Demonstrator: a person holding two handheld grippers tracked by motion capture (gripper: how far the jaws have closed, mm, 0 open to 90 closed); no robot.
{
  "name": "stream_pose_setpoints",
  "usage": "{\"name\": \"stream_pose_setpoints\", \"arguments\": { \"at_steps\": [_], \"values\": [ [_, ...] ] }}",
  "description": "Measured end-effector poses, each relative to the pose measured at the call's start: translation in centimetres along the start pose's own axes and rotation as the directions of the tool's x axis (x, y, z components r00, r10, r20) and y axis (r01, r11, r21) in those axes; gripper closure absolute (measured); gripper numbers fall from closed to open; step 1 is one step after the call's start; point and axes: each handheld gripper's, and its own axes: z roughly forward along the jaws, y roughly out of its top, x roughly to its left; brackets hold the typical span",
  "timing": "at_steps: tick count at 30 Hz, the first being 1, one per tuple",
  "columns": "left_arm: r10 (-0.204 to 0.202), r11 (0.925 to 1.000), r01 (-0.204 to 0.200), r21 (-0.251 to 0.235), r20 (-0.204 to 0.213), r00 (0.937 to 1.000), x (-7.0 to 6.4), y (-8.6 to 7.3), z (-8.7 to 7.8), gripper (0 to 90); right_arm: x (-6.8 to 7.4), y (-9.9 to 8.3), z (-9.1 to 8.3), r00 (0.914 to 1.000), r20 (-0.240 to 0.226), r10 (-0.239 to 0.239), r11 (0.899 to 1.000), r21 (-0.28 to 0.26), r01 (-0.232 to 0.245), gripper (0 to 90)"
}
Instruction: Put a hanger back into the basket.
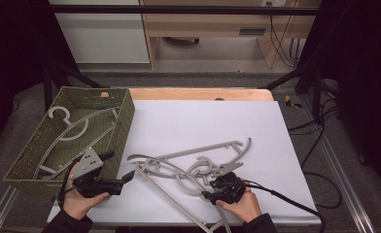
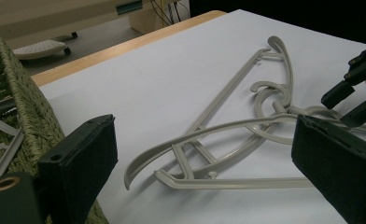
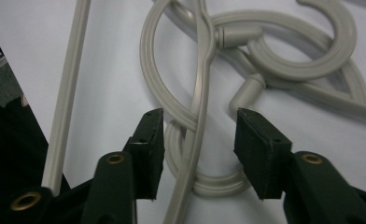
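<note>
High view: tangle of grey plastic hangers (image 1: 188, 167) on the white sheet (image 1: 203, 121), right gripper (image 1: 213, 191) at the near edge of the pile, left gripper (image 1: 125, 177) off to its side next to the woven basket (image 1: 123, 121). One hanger (image 1: 69, 131) already lies in the basket, so the job looks like sorting hangers into it.

Right gripper view: jaws apart, gripping nothing yet. A thin hanger bar (image 3: 197, 135) runs up between the pads (image 3: 148, 144), over a curled hook (image 3: 172, 79). Probably lined up this way to pinch the bar and lift one hanger free; the hooks are interlocked ahead of the jaws, so others may drag along.

Left gripper view: jaws wide apart, empty, pointed at the pile from the basket side, likely waiting to steady or take a hanger. Ahead of it a hanger's curved shoulder (image 2: 181, 142) lies flat, with the other gripper (image 2: 351, 91) beyond.

Hangers: pale grey, matte, slim ribbed arms, round open hooks, straight lower bar, overlapping each other.
</note>
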Motion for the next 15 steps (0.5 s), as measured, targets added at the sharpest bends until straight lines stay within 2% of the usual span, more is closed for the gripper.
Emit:
{"name": "stream_pose_setpoints", "arguments": {
  "at_steps": [9,10,15],
  "values": [
    [-0.001,1.0,0.001,0.005,0.002,1.0,0.01,-0.05,0.06,6.7,-0.08,-0.26,1.11,0.9998,-0.017,0.002,0.997,0.077,0.0,71.4],
    [0.0,1.0,0.0,0.005,0.002,1.0,0.01,-0.04,0.06,6.8,-0.11,-0.27,1.13,0.9995,-0.032,0.006,0.997,0.082,-0.003,74.1],
    [0.002,1.0,-0.002,0.009,0.002,1.0,-0.08,-0.06,0.18,6.8,-0.31,-0.17,1.11,0.9989,-0.04,0.026,0.996,0.084,-0.022,76.7]
  ]
}}
